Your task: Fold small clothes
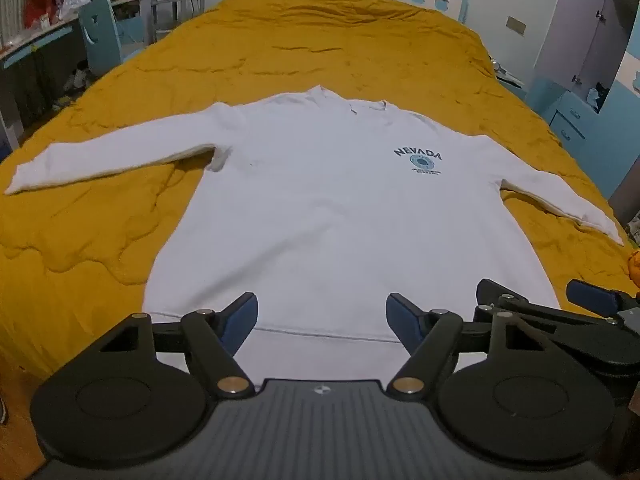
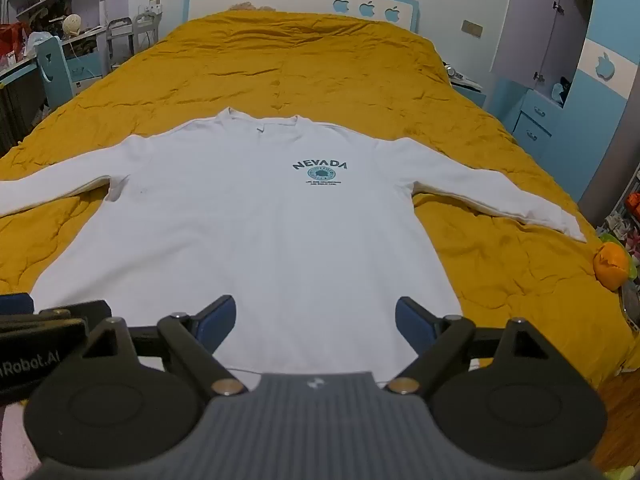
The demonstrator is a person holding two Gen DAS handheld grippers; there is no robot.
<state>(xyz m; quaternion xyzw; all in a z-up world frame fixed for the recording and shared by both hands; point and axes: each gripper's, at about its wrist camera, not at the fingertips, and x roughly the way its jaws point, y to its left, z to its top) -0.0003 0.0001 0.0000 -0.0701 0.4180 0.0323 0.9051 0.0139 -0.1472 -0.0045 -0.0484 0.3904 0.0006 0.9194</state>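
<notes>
A white long-sleeved sweatshirt (image 1: pixel 320 216) with a blue "NEVADA" print (image 1: pixel 418 158) lies flat, front up, on a mustard-yellow bedspread (image 1: pixel 280 52), both sleeves spread outward and the hem toward me. My left gripper (image 1: pixel 322 314) hovers open over the hem, nothing between its blue pads. In the right wrist view the same sweatshirt (image 2: pixel 248 232) fills the middle, and my right gripper (image 2: pixel 316 318) stands open above the hem's right part, empty. The right gripper's fingers (image 1: pixel 592 300) show at the right edge of the left wrist view.
The bed's white and blue headboard (image 2: pixel 300 0) stands at the far end. A blue chair (image 1: pixel 100 36) and cluttered desk are on the left, blue drawers (image 2: pixel 536 120) and a wardrobe on the right. An orange soft toy (image 2: pixel 612 260) lies at the bed's right edge.
</notes>
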